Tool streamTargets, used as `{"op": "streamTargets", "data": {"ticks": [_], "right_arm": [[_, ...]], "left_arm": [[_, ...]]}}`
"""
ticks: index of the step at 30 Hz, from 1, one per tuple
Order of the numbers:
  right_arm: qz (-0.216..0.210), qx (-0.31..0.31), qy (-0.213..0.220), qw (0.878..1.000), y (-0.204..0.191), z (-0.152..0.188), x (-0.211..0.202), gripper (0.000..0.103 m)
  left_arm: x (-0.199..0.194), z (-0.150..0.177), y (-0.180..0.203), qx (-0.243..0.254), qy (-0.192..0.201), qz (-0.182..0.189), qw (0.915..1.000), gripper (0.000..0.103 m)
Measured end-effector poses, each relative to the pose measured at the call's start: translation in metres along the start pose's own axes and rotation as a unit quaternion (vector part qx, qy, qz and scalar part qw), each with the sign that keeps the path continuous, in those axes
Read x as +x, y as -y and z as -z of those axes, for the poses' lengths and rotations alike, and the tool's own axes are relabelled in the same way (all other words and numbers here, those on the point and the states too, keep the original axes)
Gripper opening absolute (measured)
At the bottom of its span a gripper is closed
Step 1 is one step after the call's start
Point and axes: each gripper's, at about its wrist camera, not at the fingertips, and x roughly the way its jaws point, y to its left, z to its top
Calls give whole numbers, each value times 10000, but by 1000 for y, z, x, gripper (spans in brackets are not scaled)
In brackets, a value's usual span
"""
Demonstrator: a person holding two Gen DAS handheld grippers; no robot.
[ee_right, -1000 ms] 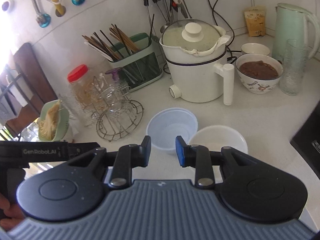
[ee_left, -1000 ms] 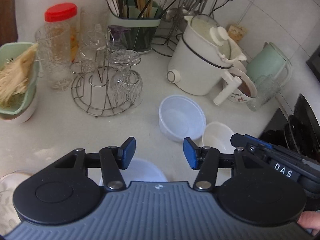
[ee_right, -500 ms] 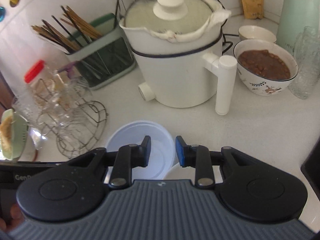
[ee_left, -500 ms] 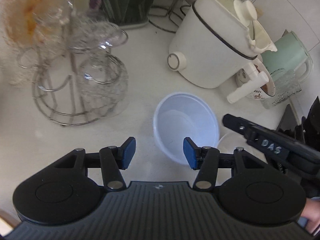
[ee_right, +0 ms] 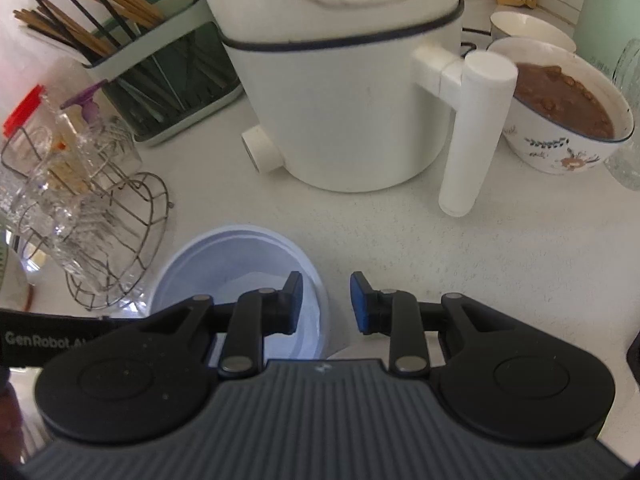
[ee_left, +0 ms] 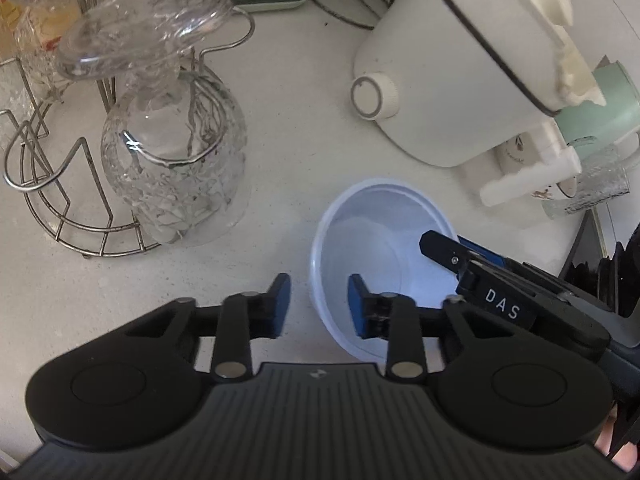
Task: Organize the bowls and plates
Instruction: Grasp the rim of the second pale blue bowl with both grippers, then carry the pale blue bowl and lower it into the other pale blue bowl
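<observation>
1. Left tool (ee_left: 318, 306): jaws have just been closing and stand narrowly apart, one pad outside and one inside the near-left rim of the white bowl (ee_left: 380, 232); a gap shows, so no clamp yet
2. Right tool (ee_right: 326, 304): jaws narrowly apart, straddling the opposite rim, not pinching
3. Bowl sits upright on the desk (ee_left: 288, 120), between the wire glass rack (ee_left: 60, 208) and the white electric pot (ee_left: 460, 60)
4. Probable reason for the two-sided rim approach: thin, flexible wall, so a lift from both sides stays level
5. Bowl looks like thin, smooth, glossy plastic, round and empty; rack glass (ee_left: 172, 160) is textured and hangs inverted; desk is matte, speckled white
</observation>
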Motion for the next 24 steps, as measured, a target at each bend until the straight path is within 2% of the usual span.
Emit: {"op": "streamTargets", "data": {"ticks": [1,3,10,15,24], "right_arm": [[-37,9,-22,10000,0,0,1,29],[-101,4,-85,9999,0,0,4,21],[-438,326,-160,9984,4,0,-1,21],[-649,364,4,9972,-2,-5,-20,21],[-915,485,354,9940,-6,-6,-66,21]], "left_arm": [[0,-2,0,38,11,42,10000,21],[0,-2,1,133,56,100,9998,19],[-11,-6,4,93,225,31,9997,19],[-37,-4,6,25,449,76,9990,19],[-86,4,11,-114,830,406,9957,20]]}}
